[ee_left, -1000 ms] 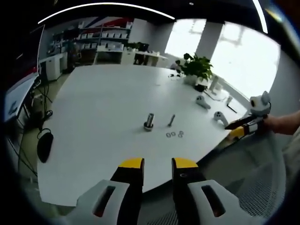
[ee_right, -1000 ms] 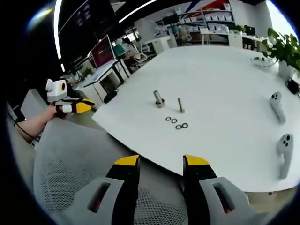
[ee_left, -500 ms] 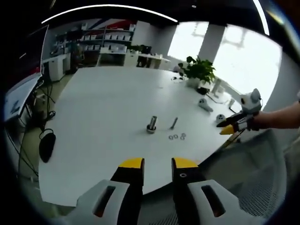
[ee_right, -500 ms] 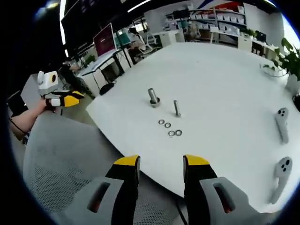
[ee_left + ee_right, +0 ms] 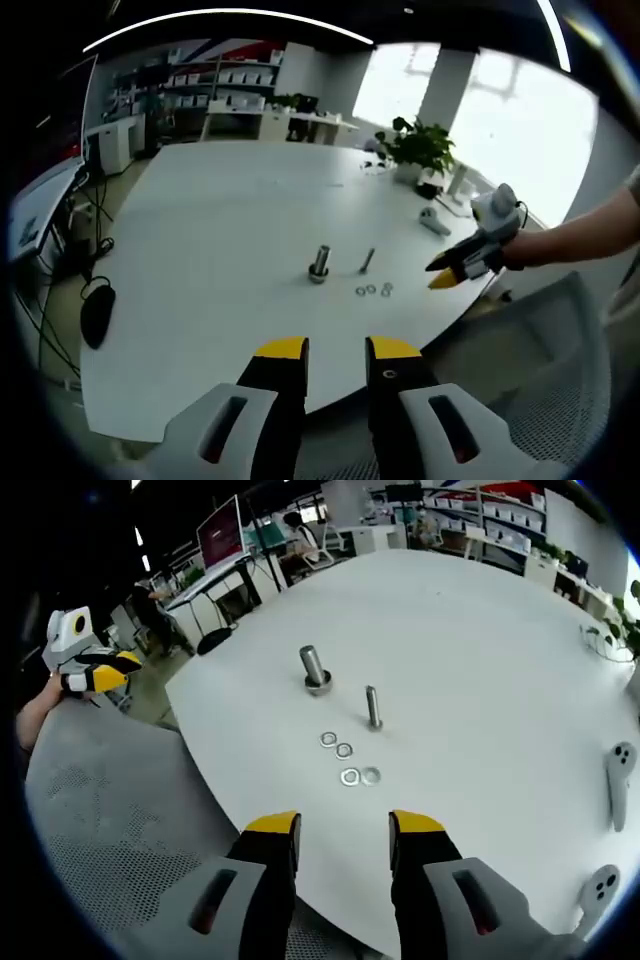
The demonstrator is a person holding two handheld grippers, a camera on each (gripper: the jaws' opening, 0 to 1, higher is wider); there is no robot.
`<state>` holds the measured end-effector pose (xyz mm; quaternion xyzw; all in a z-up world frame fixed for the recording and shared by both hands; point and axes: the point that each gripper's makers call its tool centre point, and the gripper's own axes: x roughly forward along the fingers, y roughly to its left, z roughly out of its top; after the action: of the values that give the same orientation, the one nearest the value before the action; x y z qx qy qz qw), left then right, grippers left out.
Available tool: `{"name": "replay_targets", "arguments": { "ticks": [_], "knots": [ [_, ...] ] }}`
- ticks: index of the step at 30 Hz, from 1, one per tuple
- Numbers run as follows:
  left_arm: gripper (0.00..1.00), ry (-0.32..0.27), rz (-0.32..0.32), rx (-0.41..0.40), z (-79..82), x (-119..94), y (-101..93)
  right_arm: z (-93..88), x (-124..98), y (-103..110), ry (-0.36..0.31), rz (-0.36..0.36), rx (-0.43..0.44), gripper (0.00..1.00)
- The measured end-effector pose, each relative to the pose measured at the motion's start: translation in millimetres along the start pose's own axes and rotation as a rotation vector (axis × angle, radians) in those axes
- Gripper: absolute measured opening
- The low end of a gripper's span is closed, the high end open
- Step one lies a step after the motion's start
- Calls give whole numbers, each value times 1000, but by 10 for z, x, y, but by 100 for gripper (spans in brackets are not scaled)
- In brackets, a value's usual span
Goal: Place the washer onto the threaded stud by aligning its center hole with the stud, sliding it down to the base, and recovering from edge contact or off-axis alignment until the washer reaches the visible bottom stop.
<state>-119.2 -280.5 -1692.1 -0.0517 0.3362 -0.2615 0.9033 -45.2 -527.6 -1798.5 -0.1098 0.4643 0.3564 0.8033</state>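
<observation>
On the white table [image 5: 480, 640] stand a thick stud on a round base [image 5: 315, 669] and a thinner threaded stud [image 5: 373, 707]. Several loose washers [image 5: 348, 762] lie just in front of them. My right gripper [image 5: 343, 830] hovers above the table's near edge, short of the washers, open and empty. In the left gripper view the two studs [image 5: 320, 264] and the washers [image 5: 372, 290] sit mid-table; my left gripper [image 5: 335, 352] is open, back from the table edge. The right gripper [image 5: 458, 268] reaches in from the right, over the table edge beside the washers.
A potted plant [image 5: 418, 148] and two white hand controllers [image 5: 620, 798] sit on the table's far side. A grey mesh chair [image 5: 110, 820] is below the table edge. Desks, monitors and shelves [image 5: 215, 85] stand beyond. A dark object [image 5: 96, 310] lies on the floor.
The right gripper has moved in over the table edge toward the washers; they now look larger in its view. The left gripper has stayed nearly in place.
</observation>
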Motion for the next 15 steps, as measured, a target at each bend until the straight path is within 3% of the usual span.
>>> {"name": "replay_targets", "arguments": {
  "ticks": [5, 11, 15],
  "knots": [
    [20, -16, -2, -7, 23, -10, -4, -91, 241, -167, 100, -62, -164, 36],
    [20, -12, -13, -2, 13, -3, -26, -9, 373, -253, 104, -75, -151, 33],
    [20, -21, -17, -7, 27, -8, -29, 25, 459, -294, 144, -67, -205, 32]
  ]
}}
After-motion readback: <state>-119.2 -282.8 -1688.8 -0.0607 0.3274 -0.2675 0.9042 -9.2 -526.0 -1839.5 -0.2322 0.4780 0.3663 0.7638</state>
